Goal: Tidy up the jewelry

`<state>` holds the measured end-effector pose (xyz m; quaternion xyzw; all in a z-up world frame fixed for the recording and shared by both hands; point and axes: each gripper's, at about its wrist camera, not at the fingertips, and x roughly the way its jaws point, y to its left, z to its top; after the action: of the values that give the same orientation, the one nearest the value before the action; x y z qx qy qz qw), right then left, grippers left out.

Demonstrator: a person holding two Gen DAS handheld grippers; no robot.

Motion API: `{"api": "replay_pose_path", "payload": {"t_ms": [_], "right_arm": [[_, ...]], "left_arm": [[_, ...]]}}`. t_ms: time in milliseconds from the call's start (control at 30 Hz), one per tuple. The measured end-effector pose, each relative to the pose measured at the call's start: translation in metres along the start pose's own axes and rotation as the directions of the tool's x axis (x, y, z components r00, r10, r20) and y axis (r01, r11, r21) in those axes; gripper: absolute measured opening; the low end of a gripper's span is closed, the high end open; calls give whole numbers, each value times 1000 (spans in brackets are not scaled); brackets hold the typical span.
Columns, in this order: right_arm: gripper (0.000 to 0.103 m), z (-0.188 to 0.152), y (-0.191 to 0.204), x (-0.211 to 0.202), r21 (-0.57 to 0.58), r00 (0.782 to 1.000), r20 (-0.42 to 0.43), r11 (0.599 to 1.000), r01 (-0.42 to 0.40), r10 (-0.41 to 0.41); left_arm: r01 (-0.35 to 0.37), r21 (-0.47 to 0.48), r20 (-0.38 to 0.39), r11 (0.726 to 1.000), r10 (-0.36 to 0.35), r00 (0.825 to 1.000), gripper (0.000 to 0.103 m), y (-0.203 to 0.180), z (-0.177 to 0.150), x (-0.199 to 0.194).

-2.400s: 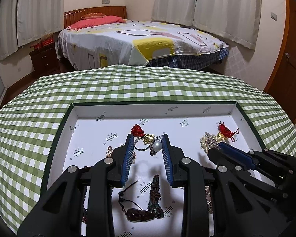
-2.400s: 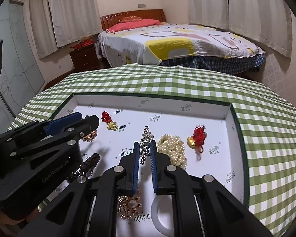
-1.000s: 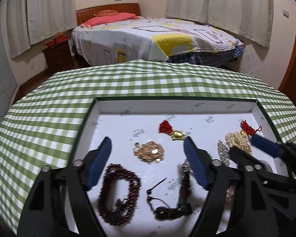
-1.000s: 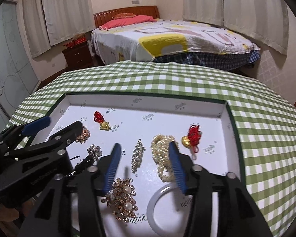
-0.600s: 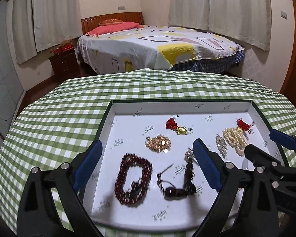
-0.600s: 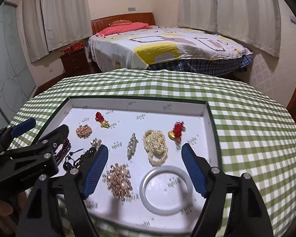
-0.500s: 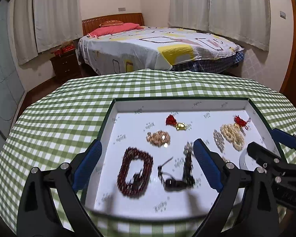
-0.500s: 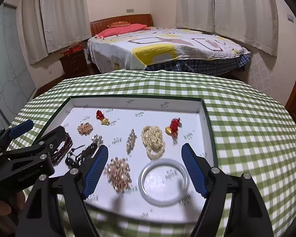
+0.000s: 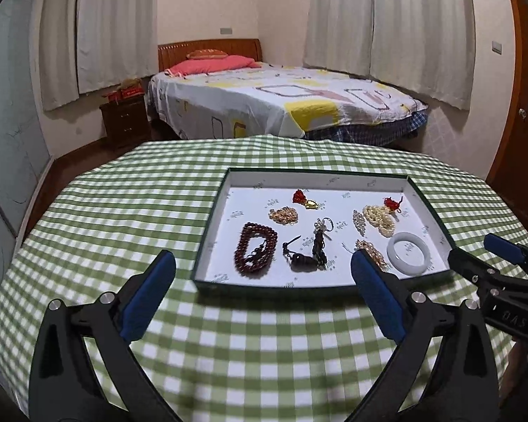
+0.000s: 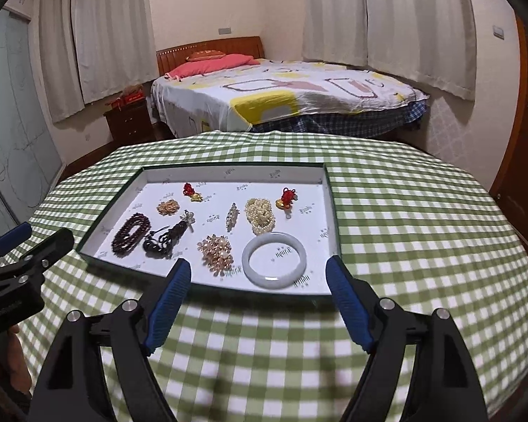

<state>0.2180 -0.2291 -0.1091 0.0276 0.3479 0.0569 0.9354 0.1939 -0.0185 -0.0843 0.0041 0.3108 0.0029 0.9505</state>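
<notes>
A shallow white tray with a dark green rim point(image 9: 214, 218) point(image 10: 329, 211) lies on the green checked table. In it lie a dark red bead bracelet point(image 9: 255, 253) point(image 10: 130, 234), a dark pendant with tassel point(image 9: 304, 258) point(image 10: 160, 242), a white bangle point(image 9: 408, 253) point(image 10: 274, 258), a pearl strand point(image 9: 378, 216) point(image 10: 260, 214), gold clusters point(image 10: 216, 249) and two red-knot gold charms point(image 9: 302, 198) point(image 10: 288, 198). My left gripper point(image 9: 264, 274) is open and empty, held back above the cloth before the tray's near edge. My right gripper point(image 10: 258, 281) is open and empty, near the tray's front rim.
The round table's green checked cloth point(image 9: 123, 204) point(image 10: 422, 218) surrounds the tray. A bed point(image 9: 281, 102) stands behind the table, with a dark nightstand point(image 9: 125, 123) at its left. A wooden door point(image 9: 524, 140) is at the right.
Both grippers opened wide, released the jewelry in the tray and drew back and up away from it. The tray now looks smaller and farther off.
</notes>
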Motion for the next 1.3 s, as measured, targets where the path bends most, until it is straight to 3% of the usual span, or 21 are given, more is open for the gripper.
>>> {"api": "replay_pose_path", "payload": {"t_ms": [267,700,1067,1300], "right_arm": [[79,-5,5,-57,-20,998,69,1000,13,-12],[81,-11,15,-136,-46,985,174,999,12,-4],[83,-9,16,-177,-47,964,265,999,9,4],[83,-7,15,-182,-42,957,290,999,6,6]], "left_arm": [[-27,-28,62,999,29,998,99,12,-3,-64],[-69,-29,192,997,73,979,99,24,2,-156],[-76,-38,224,996,83,971,99,30,-3,-183],[-78,-45,223,996,86,971,99,32,-5,-186]]}}
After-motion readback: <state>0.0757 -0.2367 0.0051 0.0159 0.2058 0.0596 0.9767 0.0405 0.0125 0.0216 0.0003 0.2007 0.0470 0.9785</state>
